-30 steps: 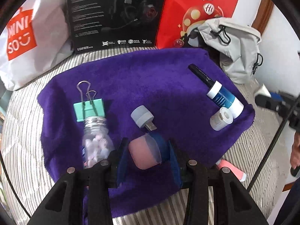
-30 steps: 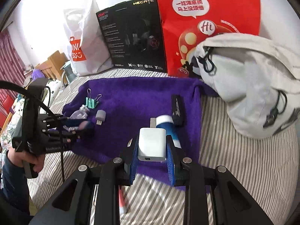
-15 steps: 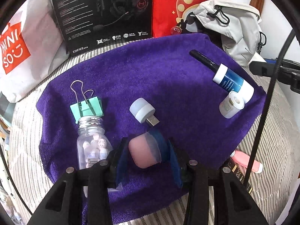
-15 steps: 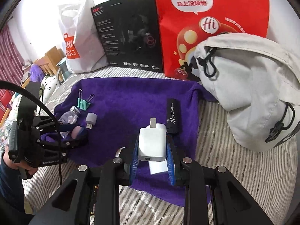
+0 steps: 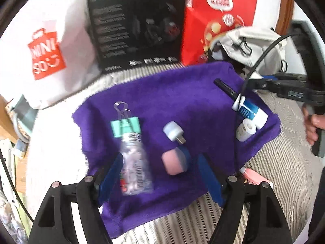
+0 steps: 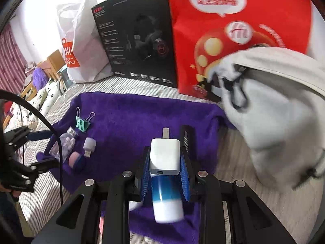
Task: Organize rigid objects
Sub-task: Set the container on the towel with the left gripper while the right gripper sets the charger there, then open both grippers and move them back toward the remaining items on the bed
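Your left-wrist view is motion-blurred: the print on the black box point(image 5: 138, 30) cannot be read, and the label on the bottle point(image 5: 134, 166) is smeared. In your right-wrist view the charger point(image 6: 165, 155) hides part of the blue-and-white tube point(image 6: 165, 201), itself blurred. The pink item point(image 5: 256, 178) lies partly under the purple towel point(image 5: 182, 101); what it is cannot be told.

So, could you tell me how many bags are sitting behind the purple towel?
3: a white shopping bag far left, a red bag right of the black box, a grey drawstring bag slumped before it, farthest right.
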Demonstrator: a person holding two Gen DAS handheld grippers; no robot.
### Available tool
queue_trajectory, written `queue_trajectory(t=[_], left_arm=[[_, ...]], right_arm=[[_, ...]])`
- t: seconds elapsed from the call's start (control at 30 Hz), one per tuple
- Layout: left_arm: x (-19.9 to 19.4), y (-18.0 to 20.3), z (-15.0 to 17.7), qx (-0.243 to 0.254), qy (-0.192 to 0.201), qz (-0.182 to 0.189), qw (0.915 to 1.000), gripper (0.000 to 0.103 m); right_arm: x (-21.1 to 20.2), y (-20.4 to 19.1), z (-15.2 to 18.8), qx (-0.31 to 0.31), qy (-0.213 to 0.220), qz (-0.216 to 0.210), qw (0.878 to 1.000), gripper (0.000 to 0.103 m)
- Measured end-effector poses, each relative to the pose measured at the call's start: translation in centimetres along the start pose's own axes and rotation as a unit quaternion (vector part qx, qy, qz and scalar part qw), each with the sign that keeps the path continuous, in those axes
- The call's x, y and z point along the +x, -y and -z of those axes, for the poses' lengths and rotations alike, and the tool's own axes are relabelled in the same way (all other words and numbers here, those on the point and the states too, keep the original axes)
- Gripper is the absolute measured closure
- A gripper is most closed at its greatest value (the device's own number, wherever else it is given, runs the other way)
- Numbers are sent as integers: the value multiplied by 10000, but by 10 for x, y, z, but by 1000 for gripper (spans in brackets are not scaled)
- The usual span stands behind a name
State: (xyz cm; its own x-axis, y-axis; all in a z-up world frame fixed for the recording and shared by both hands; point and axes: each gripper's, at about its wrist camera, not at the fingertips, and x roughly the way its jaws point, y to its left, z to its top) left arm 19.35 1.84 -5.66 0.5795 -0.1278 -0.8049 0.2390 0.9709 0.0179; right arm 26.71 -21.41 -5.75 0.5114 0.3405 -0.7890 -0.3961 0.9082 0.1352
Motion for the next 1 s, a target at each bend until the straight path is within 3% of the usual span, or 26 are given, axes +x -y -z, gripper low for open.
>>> queue_trajectory(t=[0.3, 0.53, 0.6, 0.67, 0.73, 0.83, 1.0], left_arm=[[-21, -28, 7, -359, 162, -89, 9992, 27], [-24, -44, 21, -678, 92, 9, 9977, 27], [-25, -47, 24, -731, 99, 29, 9973, 27], [-26, -49, 27, -788, 112, 59, 9968, 27], [-29, -51, 32, -837, 143, 114, 9963, 27], [-35, -53, 38, -905, 227, 152, 9955, 27], [-46, -50, 45, -893, 297, 69, 9955, 27]], right_arm=[[61, -12, -24, -83, -366, 104, 9992, 76], [87, -19, -21, -207, -664, 334, 9970, 76], [87, -22, -19, -306, -659, 366, 9967, 71], [89, -26, -19, -359, -713, 208, 9966, 50], [89, -32, -19, -472, -778, 172, 9957, 42], [84, -40, -17, -692, -748, 582, 9931, 42], [28, -42, -6, -520, -324, 766, 9952, 41]])
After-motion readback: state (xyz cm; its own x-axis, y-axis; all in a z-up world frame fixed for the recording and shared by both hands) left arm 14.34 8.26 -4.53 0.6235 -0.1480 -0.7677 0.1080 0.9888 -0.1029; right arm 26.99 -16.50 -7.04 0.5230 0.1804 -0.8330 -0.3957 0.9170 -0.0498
